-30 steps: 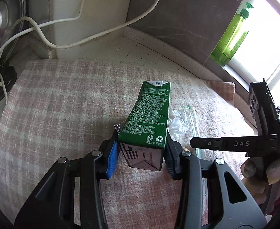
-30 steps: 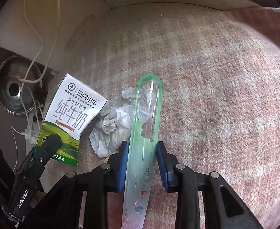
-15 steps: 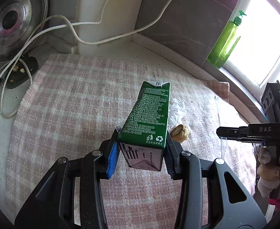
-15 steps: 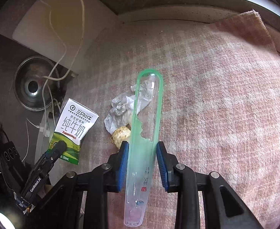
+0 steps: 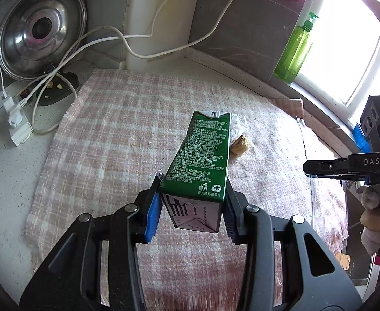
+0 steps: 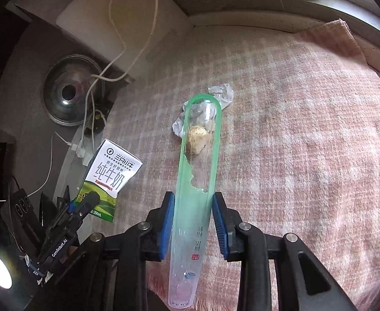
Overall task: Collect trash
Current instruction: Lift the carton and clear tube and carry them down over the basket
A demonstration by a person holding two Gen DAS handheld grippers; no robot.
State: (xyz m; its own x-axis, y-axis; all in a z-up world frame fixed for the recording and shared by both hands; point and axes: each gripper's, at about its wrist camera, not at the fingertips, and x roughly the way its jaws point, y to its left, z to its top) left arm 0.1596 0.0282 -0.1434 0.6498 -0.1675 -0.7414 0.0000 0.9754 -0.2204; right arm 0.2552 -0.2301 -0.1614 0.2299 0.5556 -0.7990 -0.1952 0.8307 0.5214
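Both grippers have lifted clear of the checked cloth (image 5: 107, 134): the left gripper (image 5: 191, 207) stays clamped on the milk carton (image 5: 202, 155), the right gripper (image 6: 193, 223) on the torn plastic tube (image 6: 197, 181), leaving the crumpled wrapper (image 6: 221, 93) and food scrap (image 6: 197, 142) behind to collect

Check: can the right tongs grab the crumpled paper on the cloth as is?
Probably not. The right tongs are shut on a plastic sleeve, so nothing is free for the paper. The path over the cloth looks clear.

1. We were in a home kitchen.
2. We noted a steel pot lid (image 5: 41, 32) against the wall, a speckled stone counter (image 5: 6, 160), and a green soap bottle (image 5: 296, 49) on the windowsill.
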